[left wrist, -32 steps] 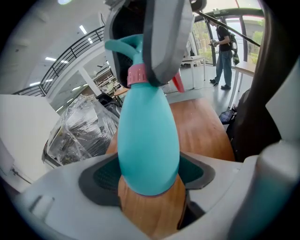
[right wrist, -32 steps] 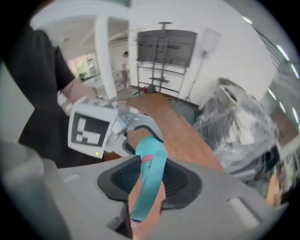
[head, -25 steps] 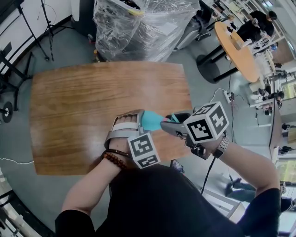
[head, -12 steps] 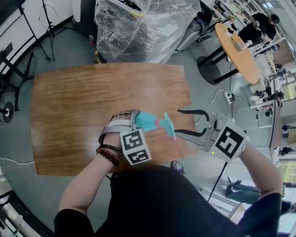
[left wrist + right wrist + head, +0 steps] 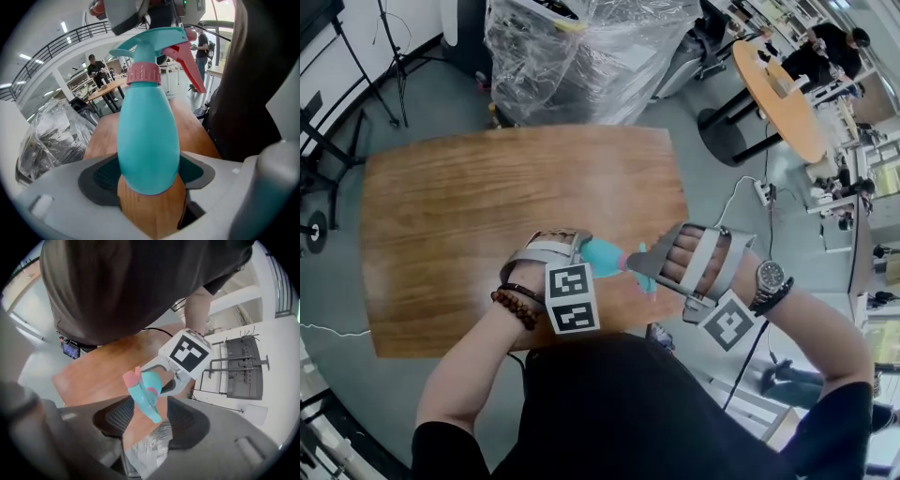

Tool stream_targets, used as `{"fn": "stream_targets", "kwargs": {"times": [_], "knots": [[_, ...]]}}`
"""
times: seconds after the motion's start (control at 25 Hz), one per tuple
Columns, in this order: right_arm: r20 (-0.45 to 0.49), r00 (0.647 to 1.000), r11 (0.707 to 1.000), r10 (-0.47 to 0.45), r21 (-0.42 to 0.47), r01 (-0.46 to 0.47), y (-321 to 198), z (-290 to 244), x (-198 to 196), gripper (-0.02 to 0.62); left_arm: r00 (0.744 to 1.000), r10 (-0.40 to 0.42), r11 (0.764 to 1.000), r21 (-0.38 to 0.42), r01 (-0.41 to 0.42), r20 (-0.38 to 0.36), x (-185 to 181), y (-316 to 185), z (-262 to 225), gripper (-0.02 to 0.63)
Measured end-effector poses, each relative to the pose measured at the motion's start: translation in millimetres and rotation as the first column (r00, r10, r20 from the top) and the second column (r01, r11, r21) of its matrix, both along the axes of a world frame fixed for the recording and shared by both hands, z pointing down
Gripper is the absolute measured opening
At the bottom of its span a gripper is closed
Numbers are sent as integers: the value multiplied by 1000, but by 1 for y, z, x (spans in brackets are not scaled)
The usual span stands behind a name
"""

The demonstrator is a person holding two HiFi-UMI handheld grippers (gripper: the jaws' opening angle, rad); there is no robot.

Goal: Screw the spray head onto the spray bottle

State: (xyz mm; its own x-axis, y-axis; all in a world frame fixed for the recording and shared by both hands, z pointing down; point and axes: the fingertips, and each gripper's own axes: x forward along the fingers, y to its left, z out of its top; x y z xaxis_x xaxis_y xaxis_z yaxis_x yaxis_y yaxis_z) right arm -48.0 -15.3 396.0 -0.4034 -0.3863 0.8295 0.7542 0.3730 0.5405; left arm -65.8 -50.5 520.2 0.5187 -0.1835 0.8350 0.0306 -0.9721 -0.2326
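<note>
A teal spray bottle [image 5: 602,255] is held out level over the table's front edge, with my left gripper [image 5: 586,249] shut on its body. In the left gripper view the bottle [image 5: 147,136] sits pressed between both pads. Its pink collar [image 5: 143,74] and the teal spray head [image 5: 154,40] with a red trigger [image 5: 187,65] sit on the neck. My right gripper [image 5: 652,263] is turned over at the head's end. In the right gripper view the spray head [image 5: 143,399] lies between the wide-open jaws of that gripper [image 5: 150,420], with a gap on each side.
The wooden table [image 5: 487,206] lies ahead, and its front edge is close to the person's body. A plastic-wrapped stack [image 5: 581,47] stands behind it. A round orange table [image 5: 783,94] with people beside it is at the far right.
The right gripper let go of the spray head, drew off to the right with open jaws, then came back to the head turned over. The left gripper kept the bottle.
</note>
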Motion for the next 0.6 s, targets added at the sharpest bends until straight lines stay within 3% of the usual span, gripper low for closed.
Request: {"fn": "stream_targets", "kwargs": {"times": [0.2, 0.28, 0.36, 0.44, 0.52, 0.56, 0.6], "knots": [[-54, 997, 998, -60, -25, 59, 12, 20, 2, 120, 999, 51, 999, -4, -51, 7, 8, 11, 0, 397], [-51, 997, 998, -59, -28, 58, 13, 21, 2, 118, 998, 55, 998, 1, -55, 11, 8, 12, 1, 397], [-40, 999, 999, -33, -44, 31, 12, 22, 1, 117, 999, 50, 999, 10, -50, 14, 7, 10, 2, 397], [-10, 998, 992, 64, -106, -65, 9, 23, 0, 117, 999, 35, 999, 19, -35, 13, 6, 8, 2, 397], [36, 969, 948, 244, -219, -230, 2, 21, 0, 117, 1000, 6, 1000, 26, -6, 5, 6, 5, 1, 396], [55, 934, 901, 353, -291, -323, -3, 20, 0, 117, 1000, -12, 999, 32, 12, 0, 5, 2, 0, 396], [66, 883, 833, 465, -370, -411, -8, 18, -1, 117, 1000, -30, 999, 40, 31, -3, 5, -1, 0, 396]]}}
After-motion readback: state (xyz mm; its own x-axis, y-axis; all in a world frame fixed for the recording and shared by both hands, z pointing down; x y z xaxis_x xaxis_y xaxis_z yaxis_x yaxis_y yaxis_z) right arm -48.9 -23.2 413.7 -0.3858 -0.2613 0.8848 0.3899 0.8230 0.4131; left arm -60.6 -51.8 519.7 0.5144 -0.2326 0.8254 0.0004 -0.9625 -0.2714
